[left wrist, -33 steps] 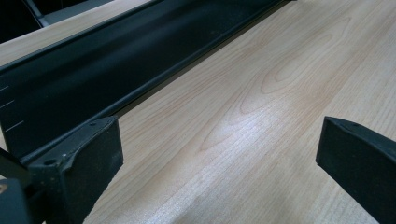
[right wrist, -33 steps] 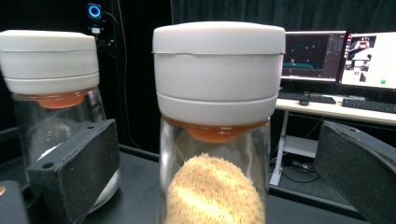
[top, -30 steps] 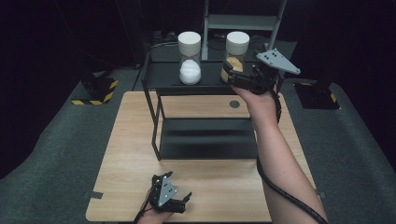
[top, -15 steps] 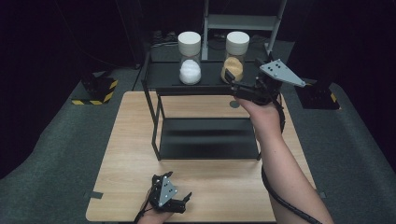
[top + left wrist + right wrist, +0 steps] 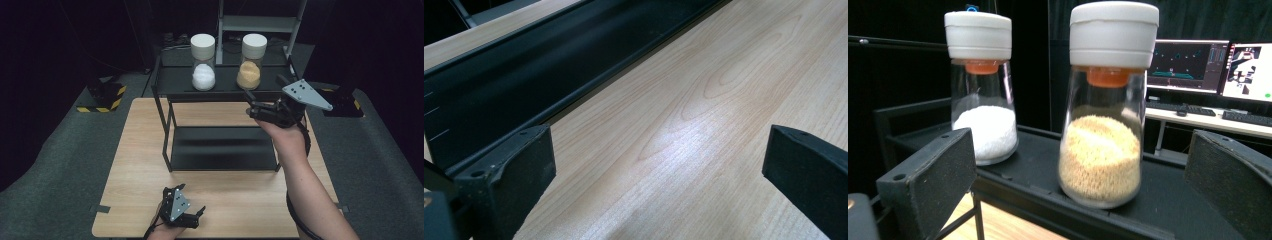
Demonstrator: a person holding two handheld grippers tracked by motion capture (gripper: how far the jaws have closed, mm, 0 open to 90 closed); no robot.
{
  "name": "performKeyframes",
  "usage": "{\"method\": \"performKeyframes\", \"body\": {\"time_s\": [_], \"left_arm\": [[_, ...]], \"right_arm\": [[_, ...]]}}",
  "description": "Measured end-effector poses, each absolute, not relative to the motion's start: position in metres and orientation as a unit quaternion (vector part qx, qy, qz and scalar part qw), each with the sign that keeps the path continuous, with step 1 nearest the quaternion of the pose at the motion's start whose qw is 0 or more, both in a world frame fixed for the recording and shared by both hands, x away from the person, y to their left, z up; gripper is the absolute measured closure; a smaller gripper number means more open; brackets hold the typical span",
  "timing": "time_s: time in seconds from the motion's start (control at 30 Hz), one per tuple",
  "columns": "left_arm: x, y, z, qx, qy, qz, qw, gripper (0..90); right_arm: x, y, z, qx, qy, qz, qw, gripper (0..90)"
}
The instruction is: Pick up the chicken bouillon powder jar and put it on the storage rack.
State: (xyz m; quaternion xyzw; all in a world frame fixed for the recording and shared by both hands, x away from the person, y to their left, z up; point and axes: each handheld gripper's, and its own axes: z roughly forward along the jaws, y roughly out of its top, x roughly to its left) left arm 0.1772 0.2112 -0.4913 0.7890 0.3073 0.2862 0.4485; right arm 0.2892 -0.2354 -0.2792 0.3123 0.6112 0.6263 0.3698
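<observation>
Two white-capped glass jars stand on the top shelf of a black rack (image 5: 175, 82). One jar holds white grains (image 5: 203, 68) (image 5: 982, 90), the other tan grains (image 5: 251, 66) (image 5: 1108, 110). My right gripper (image 5: 248, 106) (image 5: 1078, 185) is held in the air just in front of the tan jar, open, its jaws wide apart with the jar framed between them but not touched. My left gripper (image 5: 184, 205) (image 5: 654, 180) rests low at the table's front edge, open, with bare wood between its jaws.
The rack has a black lower shelf (image 5: 222, 147) (image 5: 499, 100) on the wooden table (image 5: 130, 165). Behind the rack stands a grey metal stand (image 5: 260, 22). Monitors and a keyboard (image 5: 1228, 70) sit far behind the jars. Dark floor surrounds the table.
My right gripper has drawn back from the tan jar, moving right and toward the person. The jar stays standing on the shelf. The left gripper has not moved.
</observation>
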Motion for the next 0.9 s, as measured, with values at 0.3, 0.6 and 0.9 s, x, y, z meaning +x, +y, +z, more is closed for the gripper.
{"method": "performKeyframes", "body": {"time_s": [0.3, 0.6, 0.9], "left_arm": [[0.177, 0.211, -0.491, 0.789, 0.306, 0.287, 0.449, 0.9], [0.177, 0.213, -0.492, 0.787, 0.308, 0.285, 0.452, 0.9], [0.177, 0.213, -0.492, 0.788, 0.306, 0.285, 0.452, 0.9]], "right_arm": [[0.276, -0.242, -0.290, 0.307, 0.617, 0.623, 0.371, 0.0], [0.266, -0.248, -0.307, 0.304, 0.632, 0.606, 0.376, 0.0], [0.250, -0.250, -0.332, 0.288, 0.657, 0.576, 0.391, 0.0]]}}
